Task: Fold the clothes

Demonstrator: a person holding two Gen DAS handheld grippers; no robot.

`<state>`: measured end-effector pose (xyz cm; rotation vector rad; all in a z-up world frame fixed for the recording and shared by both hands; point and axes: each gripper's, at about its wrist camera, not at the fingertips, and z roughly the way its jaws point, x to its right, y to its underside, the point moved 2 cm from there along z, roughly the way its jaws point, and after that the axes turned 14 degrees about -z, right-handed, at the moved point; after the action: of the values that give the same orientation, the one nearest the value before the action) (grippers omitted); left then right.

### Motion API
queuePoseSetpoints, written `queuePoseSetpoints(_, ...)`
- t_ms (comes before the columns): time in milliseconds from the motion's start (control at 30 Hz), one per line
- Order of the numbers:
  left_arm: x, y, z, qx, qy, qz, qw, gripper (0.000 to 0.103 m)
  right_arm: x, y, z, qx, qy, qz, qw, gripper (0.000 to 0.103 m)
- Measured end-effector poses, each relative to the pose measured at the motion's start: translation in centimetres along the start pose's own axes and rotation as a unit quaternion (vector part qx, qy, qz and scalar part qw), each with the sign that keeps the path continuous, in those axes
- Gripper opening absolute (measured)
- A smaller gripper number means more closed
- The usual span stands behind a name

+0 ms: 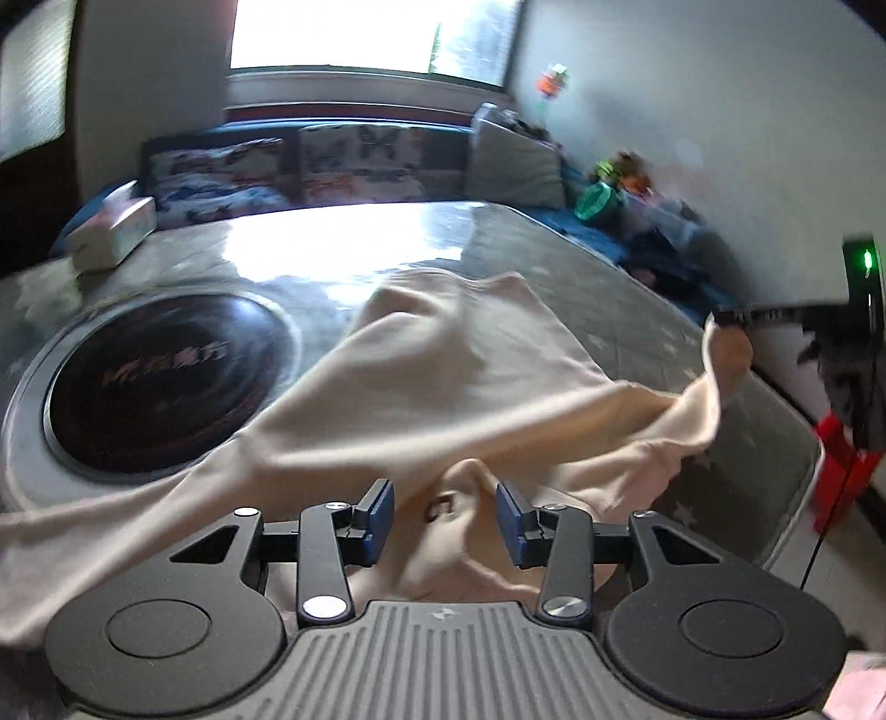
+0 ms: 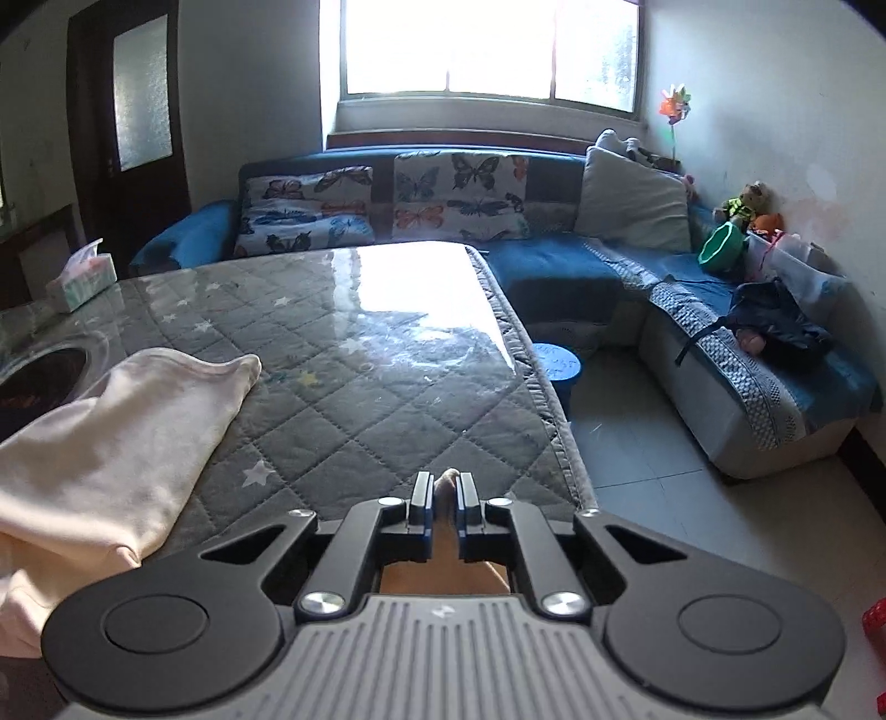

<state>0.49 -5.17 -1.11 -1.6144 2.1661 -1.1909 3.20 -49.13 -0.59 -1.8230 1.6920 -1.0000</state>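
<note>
Soft matt cream cloth garment (image 1: 443, 387); grey quilted star-print table cover (image 2: 354, 399) under a glossy, apparently glass sheet; matt black plastic left gripper (image 1: 446, 515), blue pads (image 1: 382, 518).

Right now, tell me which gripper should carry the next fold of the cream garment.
Right. The right gripper is shut on a corner of the cream garment, lifted off the table. The left gripper is open over the cloth, gripping nothing.

Bright window (image 2: 487, 47); blue sofa (image 2: 559, 260), butterfly cushions (image 2: 459, 188); quilted grey table (image 2: 354, 354); tiled floor (image 2: 653, 443)
</note>
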Motion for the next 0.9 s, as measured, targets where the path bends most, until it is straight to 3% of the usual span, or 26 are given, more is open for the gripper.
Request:
queuePoseSetpoints(167,0.7,0.6,1.4,-0.019,0.001,0.025,0.9995,0.035,0.0,0.5,-0.5,-0.001,0.005,-0.002,1.0,0.007)
queuePoseSetpoints(233,0.7,0.7,1.6,-0.017,0.0,0.036,0.9992,0.009,0.1,0.8,-0.6,-0.002,0.01,-0.001,1.0,0.007)
queuePoseSetpoints(300,0.8,0.7,1.5,-0.011,0.0,0.043,0.999,0.002,0.2,1.1,-0.9,-0.002,0.016,-0.002,1.0,0.007)
queuePoseSetpoints(533,1.1,1.0,-2.5,0.018,0.057,0.054,0.9968,0.001,1.2,2.8,-4.2,0.02,0.054,0.004,0.998,0.006)
queuePoseSetpoints(767,1.0,4.3,-3.7,-0.045,0.097,0.063,0.9922,0.001,1.8,6.4,-5.5,-0.041,0.069,-0.004,0.997,0.01)
queuePoseSetpoints(900,0.8,4.2,-4.2,-0.054,0.107,0.075,0.9899,0.002,1.2,5.9,-6.6,-0.024,0.085,-0.009,0.996,0.014)
